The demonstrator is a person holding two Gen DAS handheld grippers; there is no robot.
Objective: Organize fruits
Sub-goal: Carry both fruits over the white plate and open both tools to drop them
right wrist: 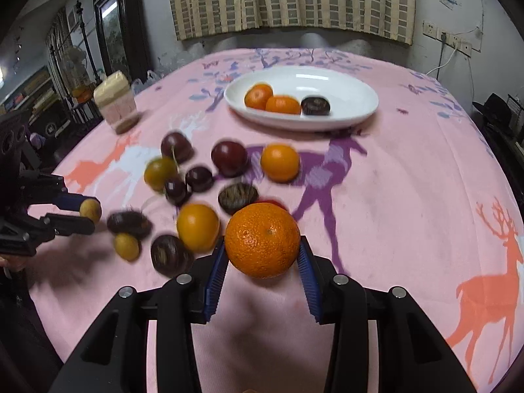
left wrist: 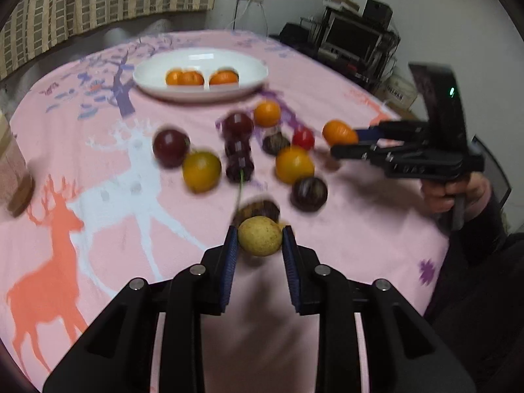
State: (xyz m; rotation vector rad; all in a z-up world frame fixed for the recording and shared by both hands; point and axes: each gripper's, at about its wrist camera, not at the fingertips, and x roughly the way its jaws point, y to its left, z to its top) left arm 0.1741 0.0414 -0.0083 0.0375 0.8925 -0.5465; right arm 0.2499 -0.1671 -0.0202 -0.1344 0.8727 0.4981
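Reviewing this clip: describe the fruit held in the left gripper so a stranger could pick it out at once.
Start at the white plate on the pink tablecloth, then come toward the near edge past the loose fruit. There the left gripper is shut on a small fruit: pale yellow-tan and speckled, unlike the oranges and dark fruit around it.

Two wrist fisheyes, low and close over the table [left wrist: 376, 249], angled inward, sharing plate [right wrist: 353, 118] and fruit.

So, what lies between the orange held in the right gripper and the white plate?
In the right wrist view, between the held orange and the white plate lie a dark brown fruit, a loose orange and bare pink cloth.
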